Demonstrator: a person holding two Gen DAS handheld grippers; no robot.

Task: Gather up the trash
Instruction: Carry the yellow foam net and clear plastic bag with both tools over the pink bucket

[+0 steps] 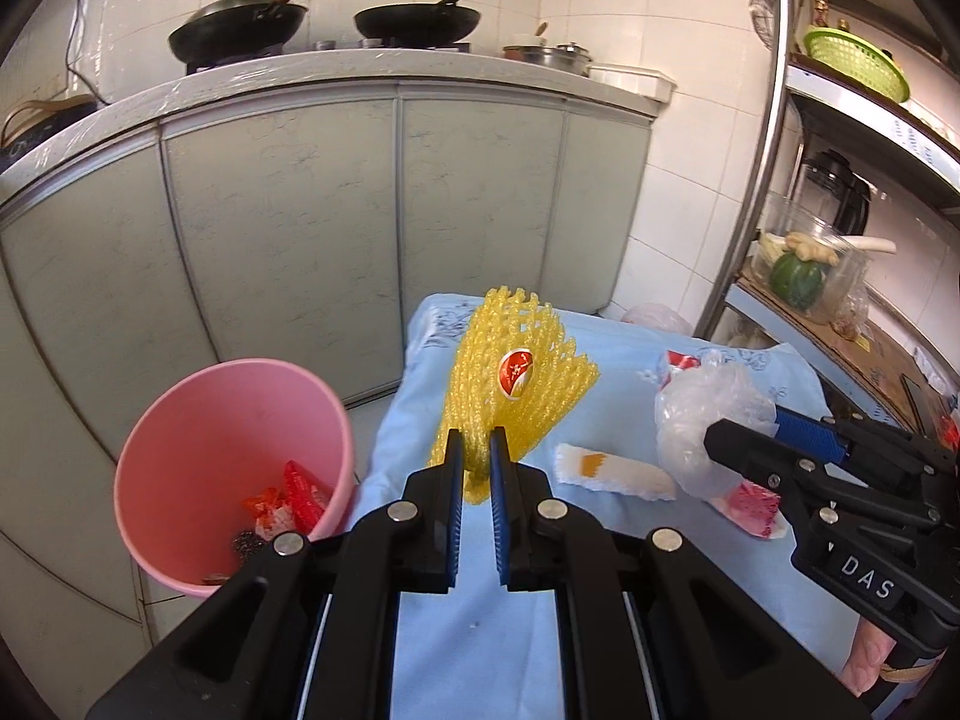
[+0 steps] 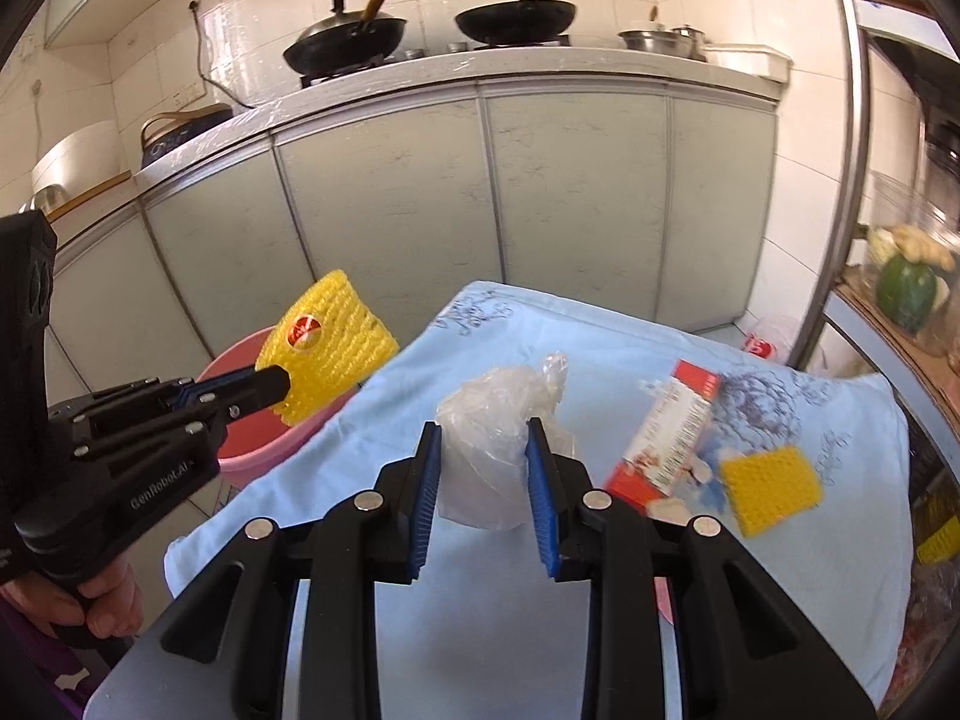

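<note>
My left gripper [image 1: 477, 450] is shut on a yellow foam fruit net [image 1: 516, 384] with a red sticker and holds it up near the table's left edge; in the right wrist view the net [image 2: 336, 342] hangs over the pink bin [image 2: 264, 450]. The pink bin [image 1: 180, 456] stands on the floor left of the table with red wrappers inside. My right gripper [image 2: 483, 456] has its fingers around a crumpled clear plastic bag [image 2: 498, 432] on the blue cloth; the bag also shows in the left wrist view [image 1: 702, 414].
On the blue cloth [image 2: 540, 630] lie a red and white carton [image 2: 666, 438], a second yellow foam piece [image 2: 771, 489], a white wrapper [image 1: 612, 474] and a pink wrapper [image 1: 750, 510]. Cabinets stand behind. A metal shelf rack [image 1: 756, 168] stands to the right.
</note>
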